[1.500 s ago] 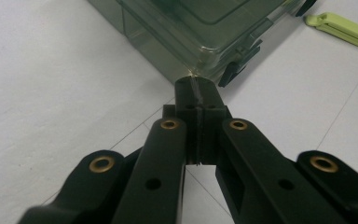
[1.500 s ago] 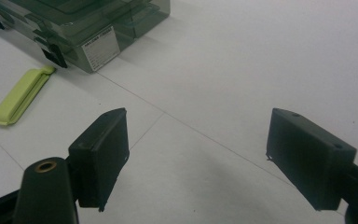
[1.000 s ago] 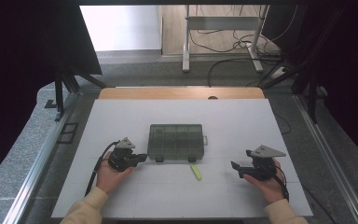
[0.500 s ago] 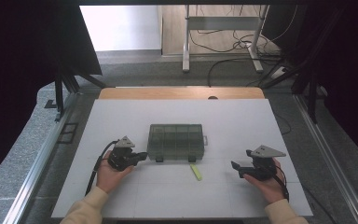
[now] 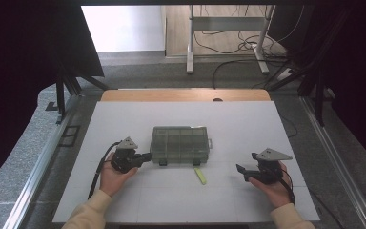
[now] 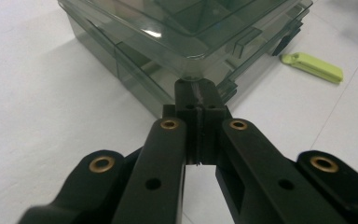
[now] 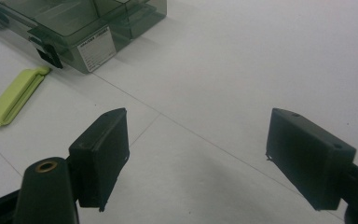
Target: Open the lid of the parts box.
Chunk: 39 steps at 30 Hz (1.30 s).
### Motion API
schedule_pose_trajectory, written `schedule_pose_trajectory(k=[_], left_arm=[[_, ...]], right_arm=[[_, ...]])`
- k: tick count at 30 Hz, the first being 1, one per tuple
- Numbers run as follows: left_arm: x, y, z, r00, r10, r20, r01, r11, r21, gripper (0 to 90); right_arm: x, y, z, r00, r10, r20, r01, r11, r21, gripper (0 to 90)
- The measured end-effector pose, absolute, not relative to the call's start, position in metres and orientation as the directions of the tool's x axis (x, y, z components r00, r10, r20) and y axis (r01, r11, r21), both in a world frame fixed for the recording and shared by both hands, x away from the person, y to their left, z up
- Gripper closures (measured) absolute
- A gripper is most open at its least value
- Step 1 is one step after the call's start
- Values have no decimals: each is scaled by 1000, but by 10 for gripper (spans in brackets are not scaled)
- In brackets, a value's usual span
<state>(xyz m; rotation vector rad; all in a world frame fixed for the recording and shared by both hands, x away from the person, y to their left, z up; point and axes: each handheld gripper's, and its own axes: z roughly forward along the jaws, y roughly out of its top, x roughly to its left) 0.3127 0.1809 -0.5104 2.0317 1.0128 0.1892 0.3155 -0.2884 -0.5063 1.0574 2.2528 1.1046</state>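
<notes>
A smoky-green clear plastic compartment box point(image 5: 179, 144) lies lid-down shut in the middle of the white table point(image 5: 248, 124). My left gripper point(image 5: 146, 156) rests at its front left corner, jaws shut with nothing between them; in the left gripper view the gripper's tips point(image 6: 196, 95) meet right at the box's corner point(image 6: 186, 51). A lime-green flat clip point(image 5: 200, 175) lies just in front of the box, also seen in the left gripper view point(image 6: 312, 66) and the right gripper view point(image 7: 15, 96). My right gripper point(image 5: 241, 171) sits at the front right, open and empty point(image 7: 196, 154).
A wooden strip point(image 5: 186, 95) borders the table's far edge. Metal rails point(image 5: 40, 162) run along both sides. Beyond the table, cables and a stand's legs point(image 5: 228, 43) lie on the floor. White table surface stretches between the box and the right gripper.
</notes>
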Motion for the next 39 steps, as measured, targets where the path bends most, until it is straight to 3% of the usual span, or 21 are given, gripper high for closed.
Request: schedule_pose_trajectory(k=[25, 39], left_arm=[[321, 180, -494, 662, 709, -243, 563, -256, 786, 900], [325, 178, -488, 666, 704, -247, 555, -245, 795, 900]], right_arm=[[320, -288, -500, -615, 788, -42, 433, 382, 816, 211], [326, -268, -494, -649, 759, -59, 398, 404, 824, 214]])
